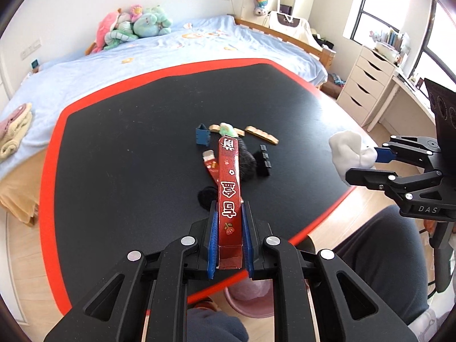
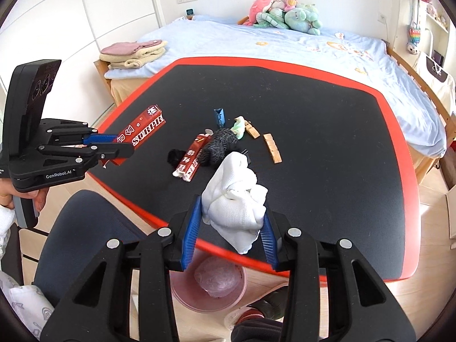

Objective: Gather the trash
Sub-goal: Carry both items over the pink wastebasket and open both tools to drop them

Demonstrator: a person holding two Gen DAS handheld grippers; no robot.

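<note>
Below table edge, pink bin (image 2: 182, 293) (bagged)

In the lower middle of the left wrist view, the pink bin (image 1: 250, 299) shows only as a sliver behind the left gripper (image 1: 229, 245) and the table edge (image 1: 313, 222). The long red box (image 1: 228, 188) covers part of the dark yarn ball (image 1: 246, 162) at centre. At the right edge, the right gripper (image 1: 367, 162) is cut off. In the right wrist view, the white crumpled cloth (image 2: 236, 199) hides the small black clips (image 2: 247, 154), and the items on the shelf (image 2: 436, 8) at upper right are too small to identify.
</note>
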